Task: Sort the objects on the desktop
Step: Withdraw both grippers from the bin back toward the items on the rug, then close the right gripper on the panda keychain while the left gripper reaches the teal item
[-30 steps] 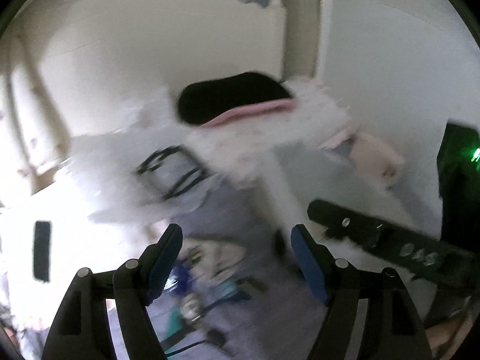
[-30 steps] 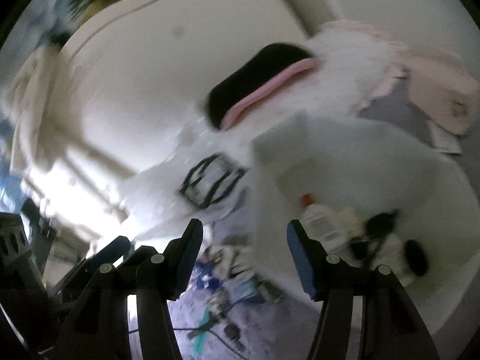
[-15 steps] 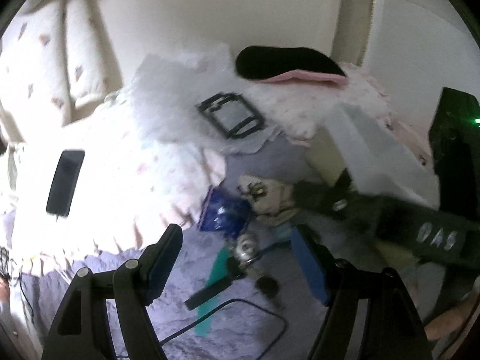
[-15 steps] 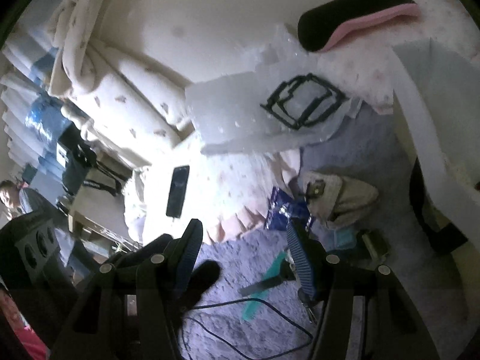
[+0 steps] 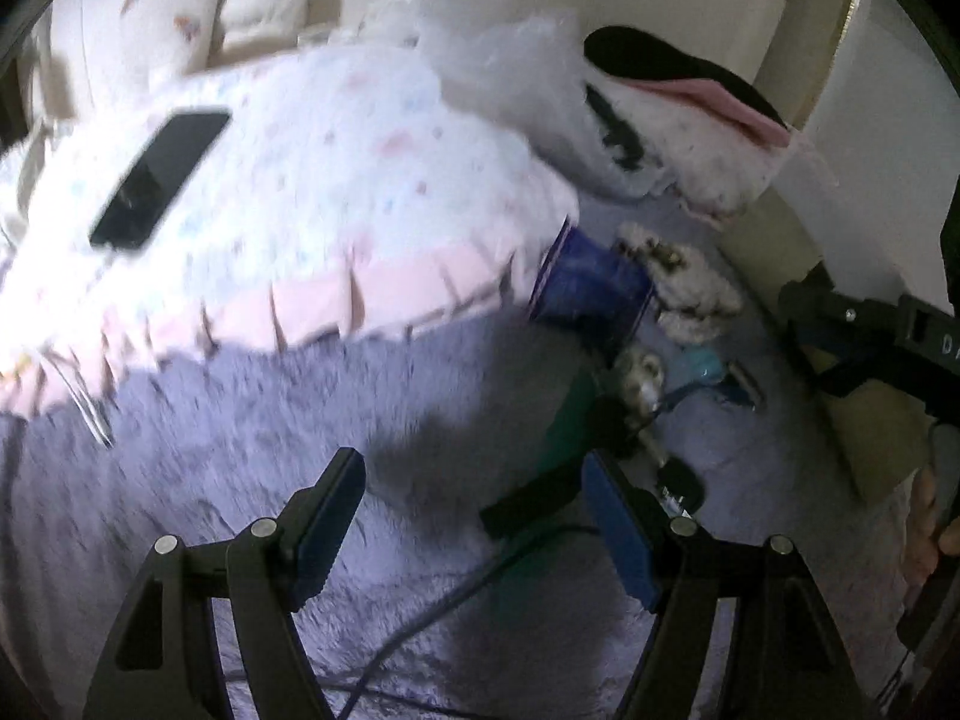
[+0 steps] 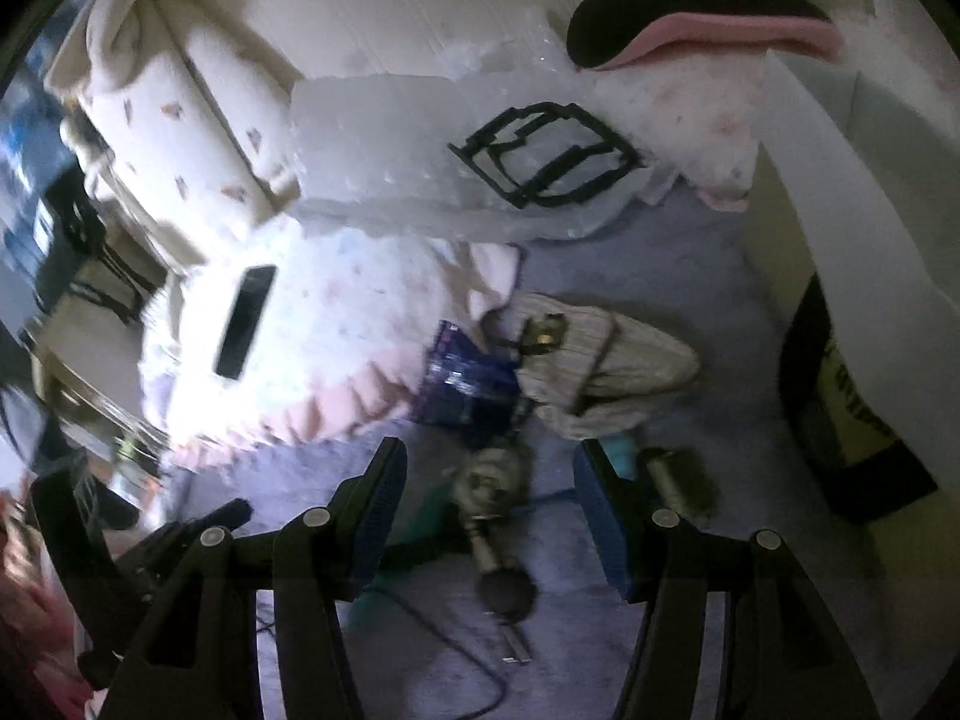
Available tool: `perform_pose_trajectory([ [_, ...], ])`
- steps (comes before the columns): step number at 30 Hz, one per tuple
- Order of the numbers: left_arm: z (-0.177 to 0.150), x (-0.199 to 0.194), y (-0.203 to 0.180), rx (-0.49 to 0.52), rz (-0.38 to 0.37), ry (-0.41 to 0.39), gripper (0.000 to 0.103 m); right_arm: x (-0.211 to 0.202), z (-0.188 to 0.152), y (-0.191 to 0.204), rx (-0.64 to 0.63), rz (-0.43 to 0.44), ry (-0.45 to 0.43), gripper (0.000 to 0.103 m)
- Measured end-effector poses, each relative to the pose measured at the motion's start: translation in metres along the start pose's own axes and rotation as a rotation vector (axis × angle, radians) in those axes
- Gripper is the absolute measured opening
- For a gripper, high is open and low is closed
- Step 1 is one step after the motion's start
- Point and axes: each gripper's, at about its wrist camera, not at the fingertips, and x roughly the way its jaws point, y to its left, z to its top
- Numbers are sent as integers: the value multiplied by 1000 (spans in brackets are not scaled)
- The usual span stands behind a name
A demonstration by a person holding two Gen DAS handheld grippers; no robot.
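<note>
Lilac fuzzy bedspread point(image 6: 690, 276) carries our clutter beside a frilled quilt point(image 5: 336, 180) holding a phone point(image 5: 159, 171); left tool point(image 5: 474, 516) and right tool point(image 6: 486, 507) gape, empty.

We see a cream wall point(image 6: 372, 6) behind a bed spread with a fuzzy lavender blanket point(image 5: 210, 480). A white quilt point(image 5: 336, 180) with small coloured dots and a pink scalloped edge lies over it, glaring under strong light from the left. Cream pillows point(image 6: 180, 138) with small prints lean against the wall. A pale vertical post point(image 5: 798, 60) stands at the right.
</note>
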Motion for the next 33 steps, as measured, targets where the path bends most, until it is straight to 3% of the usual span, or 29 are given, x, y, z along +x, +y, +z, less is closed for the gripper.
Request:
perform_pose_trajectory([
  [3, -3, 7, 1, 8, -10, 7, 73, 10, -3, 2, -7, 6, 36, 59],
  [7, -5, 12, -10, 53, -22, -4, 73, 21, -14, 17, -115, -17, 88, 59],
  [13, -9, 24, -37, 198, 44, 37, 73, 42, -26, 36, -236, -47, 126, 58],
  [19, -10, 35, -46, 224, 48, 64, 73, 65, -33, 34, -226, -68, 158, 51],
  [24, -10, 38, -45, 237, 69, 58, 73, 81, -31, 24, -194, -119, 163, 51],
  [30, -8, 45, -49, 260, 85, 60, 73, 100, -24, 10, -54, -69, 162, 55],
  [33, -7, 45, -48, 260, 77, 57, 73, 106, -28, 17, -91, -112, 161, 57],
])
